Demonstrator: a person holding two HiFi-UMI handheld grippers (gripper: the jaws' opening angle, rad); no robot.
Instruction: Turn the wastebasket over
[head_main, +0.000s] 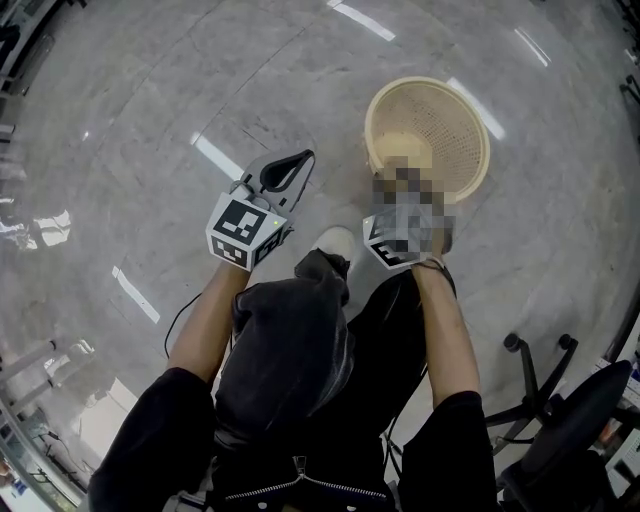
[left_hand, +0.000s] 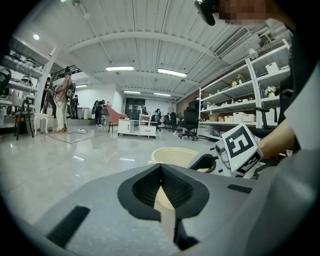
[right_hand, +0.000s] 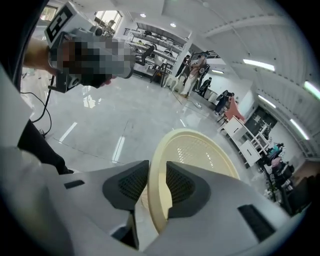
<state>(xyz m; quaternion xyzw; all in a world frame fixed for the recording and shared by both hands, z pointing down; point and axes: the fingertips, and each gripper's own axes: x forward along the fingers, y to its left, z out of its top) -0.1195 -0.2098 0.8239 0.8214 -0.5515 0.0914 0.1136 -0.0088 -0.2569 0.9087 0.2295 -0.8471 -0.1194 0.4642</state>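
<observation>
While the basket stands upright on the floor, mouth up, the right gripper reaches down to its near rim. The basket is cream, round, with mesh walls, and it sits at the upper right of the head view, ahead of the person's right leg.

Right gripper: its jaws are spread, one inside the basket and one outside, with the rim running between them. The right gripper view shows the rim filling most of the gap, close to both black pads, but no clear pinch on it. The tips in the head view are covered by a mosaic patch. Its marker cube shows in the left gripper view, on the near side of the basket.

Left gripper: its jaws are pressed together. It is held near level, to the left of the basket and apart from it. In its own view the basket lies beyond the tips and a little to the right. Its marker cube faces up toward the head camera.

Surroundings: the floor is grey, polished stone that mirrors the ceiling lights. A white shoe rests on it between the two grippers. An office chair stands at the lower right. Shelves with boxes line the wall at the right of the left gripper view.
</observation>
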